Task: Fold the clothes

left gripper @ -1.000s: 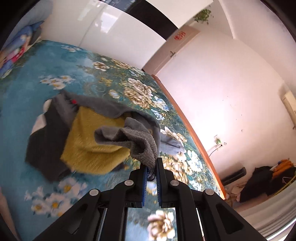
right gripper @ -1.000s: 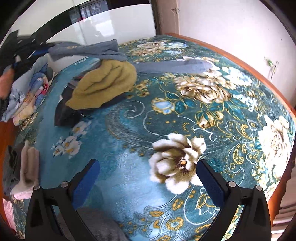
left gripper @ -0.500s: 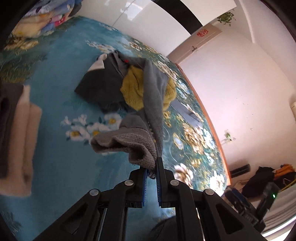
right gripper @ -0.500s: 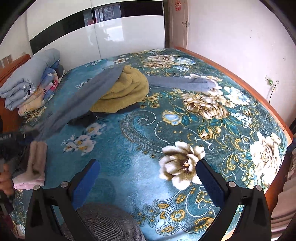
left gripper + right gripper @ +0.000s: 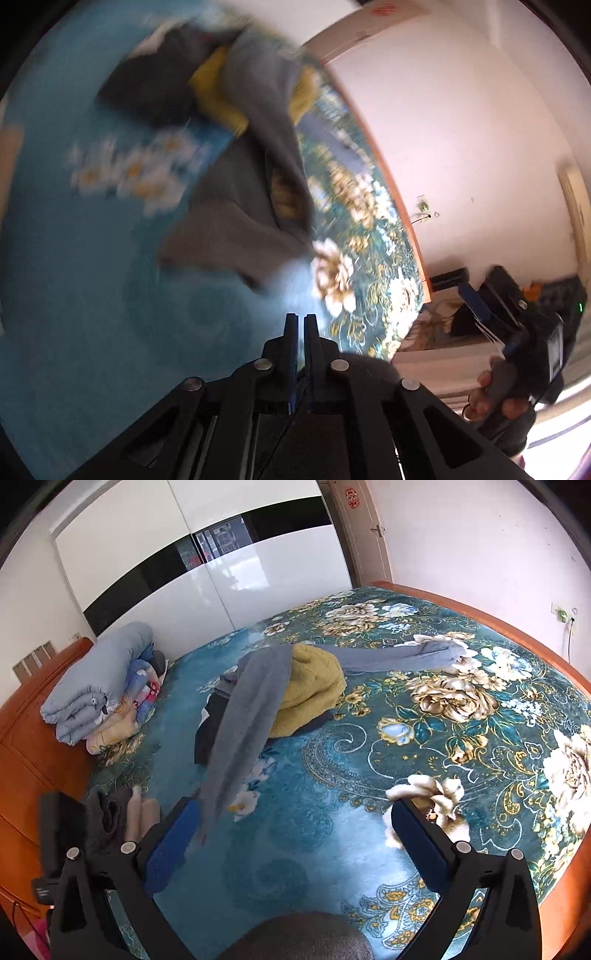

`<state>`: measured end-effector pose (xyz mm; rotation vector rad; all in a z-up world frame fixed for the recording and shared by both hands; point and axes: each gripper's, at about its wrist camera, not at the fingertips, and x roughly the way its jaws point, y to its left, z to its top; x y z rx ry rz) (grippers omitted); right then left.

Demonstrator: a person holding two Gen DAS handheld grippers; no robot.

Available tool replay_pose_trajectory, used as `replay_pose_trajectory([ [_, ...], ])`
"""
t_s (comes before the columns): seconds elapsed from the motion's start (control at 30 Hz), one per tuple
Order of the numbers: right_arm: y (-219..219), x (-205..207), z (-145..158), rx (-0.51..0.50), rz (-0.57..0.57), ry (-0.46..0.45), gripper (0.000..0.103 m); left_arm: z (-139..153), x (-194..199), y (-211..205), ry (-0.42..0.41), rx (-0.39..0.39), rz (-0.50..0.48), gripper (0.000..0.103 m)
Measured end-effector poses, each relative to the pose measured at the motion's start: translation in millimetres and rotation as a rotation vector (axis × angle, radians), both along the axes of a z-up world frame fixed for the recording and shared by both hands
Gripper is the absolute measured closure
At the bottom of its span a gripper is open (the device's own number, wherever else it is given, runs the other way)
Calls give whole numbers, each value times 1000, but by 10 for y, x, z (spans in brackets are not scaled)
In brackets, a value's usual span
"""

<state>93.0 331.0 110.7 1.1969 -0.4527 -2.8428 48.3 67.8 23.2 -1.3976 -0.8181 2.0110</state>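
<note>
Step in hand, as judged: one garment is being drawn out of the heap toward the near side of the bed [image 5: 332, 867] for folding. The grey garment [image 5: 251, 716] is seen stretched in a long band from the pile top down toward the left tool [image 5: 300, 321]. The left tool's fingers are pressed together; the left view is blurred, so whether cloth is pinched there cannot be told, though a dark thread is seen in the slit. The right tool [image 5: 295, 842] is held wide open and empty over bare bedspread.

Next move, as judged: the grey garment needs laying flat on the free bedspread, with the open right tool taking a second edge so it can be spread.

Counts:
- tools: two
- heap garments: yellow knit [image 5: 314, 686], one; dark garment [image 5: 207, 734] beneath, at least one; grey, one
- blue-grey strip [image 5: 399, 657] lying apart to the right: one
- folded stack [image 5: 125, 816] at the near left: one, pieces not countable
- rolled quilts [image 5: 99, 686] by the headboard: one bundle
</note>
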Motion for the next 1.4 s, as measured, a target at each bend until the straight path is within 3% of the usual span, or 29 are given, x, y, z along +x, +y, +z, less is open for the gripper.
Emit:
replay_pose_trajectory([
  [0.17,-140,-110,-52,28,56,-38,0,-473,-5,-124,-151,1,47,100],
  [0.37,-435,-539,-86,115,161,-65,0,-443,-62,-406,-106,-111,91,98],
  [0.47,-643,-821,-198,172,220,-88,0,-451,-82,-534,-72,-194,96,88],
  [0.57,-820,-1134,-419,209,271,-139,0,-469,-87,-661,-50,-255,96,64],
  [0.67,-994,-1494,-773,228,300,-225,0,-471,-65,-801,-42,-279,102,56],
  [0.97,-1166,-2153,-1866,258,258,-466,0,-474,46,-1143,-94,-276,137,49],
  [1.07,-1128,-2261,-2080,259,232,-518,0,-515,69,-1219,-125,-268,148,49],
  [1.2,-1187,-2359,-2188,296,218,-509,0,-519,74,-1228,-142,-271,139,49],
  [1.23,-1192,-2379,-2222,305,215,-513,2,-513,75,-1223,-141,-273,136,49],
  [1.33,-1149,-2414,-2361,280,206,-574,31,-495,96,-1224,-142,-267,139,49],
  [1.4,-1095,-2413,-2393,249,187,-590,39,-510,97,-1218,-151,-266,143,49],
])
